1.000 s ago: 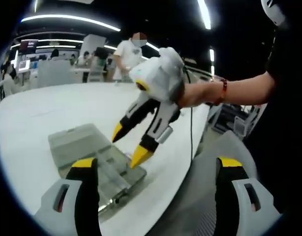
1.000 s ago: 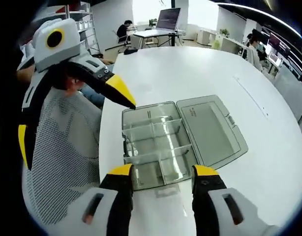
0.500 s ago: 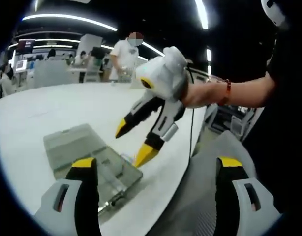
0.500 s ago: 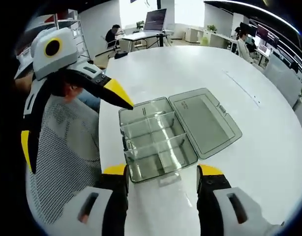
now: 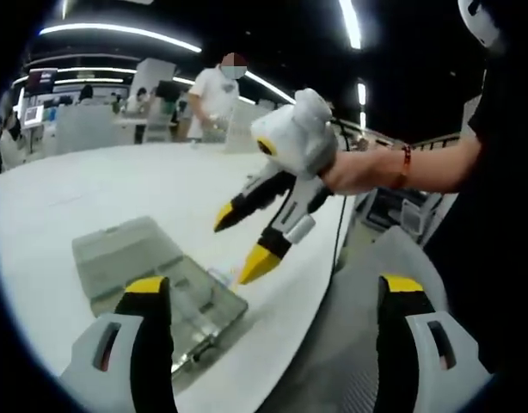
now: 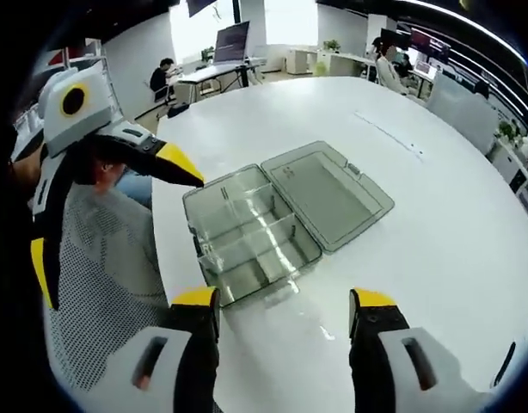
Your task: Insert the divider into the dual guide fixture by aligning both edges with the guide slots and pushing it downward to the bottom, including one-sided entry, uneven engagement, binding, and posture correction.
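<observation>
A clear plastic compartment box [image 6: 247, 245] lies on the white table [image 6: 436, 258] with its lid [image 6: 328, 189] folded open to the right. Clear dividers stand inside it. A small clear flat piece [image 6: 277, 295] seems to lie just in front of the box. My right gripper [image 6: 283, 298] hovers open and empty above the box's near edge; in the left gripper view the right gripper [image 5: 242, 241] hangs over the box [image 5: 161, 280], held by a hand. My left gripper [image 5: 274, 286] is open wide and empty, and in the right gripper view the left gripper [image 6: 109, 215] sits off the table's left edge.
A grey mesh chair [image 6: 101, 292] stands at the table's rounded edge, under the left gripper. Behind the table are desks with monitors [image 6: 234, 39] and a standing person [image 5: 214, 95]. The person's dark sleeve [image 5: 496, 129] is at the right.
My right gripper has drawn back and up from the box, still open and empty. The box now looks smaller and further left. The left gripper has barely moved.
</observation>
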`<state>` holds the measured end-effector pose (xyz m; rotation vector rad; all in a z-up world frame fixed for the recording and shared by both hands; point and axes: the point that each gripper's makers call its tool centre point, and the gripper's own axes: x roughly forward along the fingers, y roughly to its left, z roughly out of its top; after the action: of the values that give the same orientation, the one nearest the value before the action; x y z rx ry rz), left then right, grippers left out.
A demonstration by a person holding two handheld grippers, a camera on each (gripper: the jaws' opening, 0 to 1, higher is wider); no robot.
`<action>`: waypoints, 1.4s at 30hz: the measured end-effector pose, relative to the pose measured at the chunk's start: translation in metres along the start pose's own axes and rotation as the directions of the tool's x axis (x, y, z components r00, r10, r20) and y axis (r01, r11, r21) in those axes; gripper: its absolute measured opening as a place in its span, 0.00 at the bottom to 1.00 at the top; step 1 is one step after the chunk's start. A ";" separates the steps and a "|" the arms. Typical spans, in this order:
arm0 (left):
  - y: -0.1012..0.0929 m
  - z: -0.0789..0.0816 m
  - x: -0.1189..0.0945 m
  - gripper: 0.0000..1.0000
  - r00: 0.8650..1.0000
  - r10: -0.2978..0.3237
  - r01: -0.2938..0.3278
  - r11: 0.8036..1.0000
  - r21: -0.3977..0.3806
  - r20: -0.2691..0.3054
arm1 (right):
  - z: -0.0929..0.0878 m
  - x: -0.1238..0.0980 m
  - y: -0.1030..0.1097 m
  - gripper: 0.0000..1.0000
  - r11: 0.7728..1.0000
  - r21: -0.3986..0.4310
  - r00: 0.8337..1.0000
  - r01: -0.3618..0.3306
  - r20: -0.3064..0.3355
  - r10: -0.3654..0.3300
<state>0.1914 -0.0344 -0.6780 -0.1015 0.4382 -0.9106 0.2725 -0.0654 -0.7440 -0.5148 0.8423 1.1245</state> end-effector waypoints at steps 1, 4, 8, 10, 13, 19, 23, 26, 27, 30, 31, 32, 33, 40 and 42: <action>-0.001 -0.001 0.001 0.99 1.000 -0.008 0.008 1.000 -0.007 0.001 | -0.001 0.000 0.000 0.58 1.000 0.002 1.000 0.001 0.001 -0.001; -0.004 -0.001 0.003 0.99 1.000 -0.021 0.021 1.000 -0.002 -0.007 | -0.005 -0.002 -0.005 0.58 0.999 0.006 0.999 0.035 -0.002 -0.035; -0.003 0.002 0.004 0.99 1.000 -0.022 0.022 1.000 0.001 0.000 | -0.011 -0.002 -0.008 0.58 0.998 0.045 0.999 0.051 -0.006 -0.051; -0.002 0.003 0.004 0.99 1.000 -0.022 0.022 1.000 0.001 0.000 | -0.013 -0.002 -0.007 0.57 0.997 0.066 0.999 0.047 -0.007 -0.047; 0.000 0.001 0.004 0.99 1.000 -0.018 0.019 1.000 0.011 -0.013 | -0.015 -0.003 -0.007 0.57 0.992 0.111 0.998 0.061 0.003 -0.061; 0.004 -0.003 0.003 0.99 1.000 -0.011 0.011 1.000 0.004 -0.017 | -0.024 -0.002 -0.013 0.56 0.986 0.140 0.996 0.094 -0.021 -0.092; 0.004 -0.005 0.003 0.99 1.000 -0.006 0.006 1.000 -0.007 -0.008 | -0.030 -0.001 -0.014 0.56 0.981 0.162 0.994 0.110 -0.033 -0.106; 0.003 -0.006 0.003 0.99 1.000 -0.003 0.003 1.000 -0.023 -0.002 | -0.036 -0.001 -0.016 0.54 0.978 0.158 0.990 0.136 -0.054 -0.129; 0.003 -0.006 0.003 0.99 1.000 -0.002 0.002 1.000 -0.024 0.001 | -0.037 0.000 -0.016 0.55 0.977 0.164 0.990 0.137 -0.054 -0.129; 0.004 -0.008 0.002 0.99 1.000 0.003 -0.003 1.000 -0.028 -0.002 | -0.037 0.002 -0.014 0.54 0.974 0.180 0.991 0.135 -0.046 -0.128; 0.004 -0.008 0.002 0.99 1.000 0.004 -0.005 1.000 -0.030 -0.003 | -0.038 0.004 -0.013 0.54 0.976 0.173 0.991 0.133 -0.054 -0.125; 0.005 -0.008 0.002 0.99 1.000 0.005 -0.005 1.000 -0.031 -0.003 | -0.040 0.006 -0.012 0.54 0.977 0.167 0.990 0.132 -0.063 -0.123; 0.005 -0.008 0.002 0.99 1.000 0.005 -0.006 1.000 -0.030 -0.004 | -0.041 0.007 -0.011 0.54 0.976 0.175 0.991 0.130 -0.063 -0.120; 0.009 -0.008 0.003 0.99 1.000 0.020 -0.021 0.999 -0.033 -0.005 | -0.053 0.013 -0.009 0.52 0.962 0.242 0.990 0.130 -0.082 -0.113; 0.010 -0.006 0.003 0.99 1.000 0.026 -0.026 0.999 -0.039 0.004 | -0.058 0.014 -0.009 0.52 0.958 0.257 0.990 0.127 -0.093 -0.106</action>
<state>0.1974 -0.0297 -0.6873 -0.1332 0.4525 -0.8759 0.2644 -0.1028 -0.7902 -0.3842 0.9997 0.8728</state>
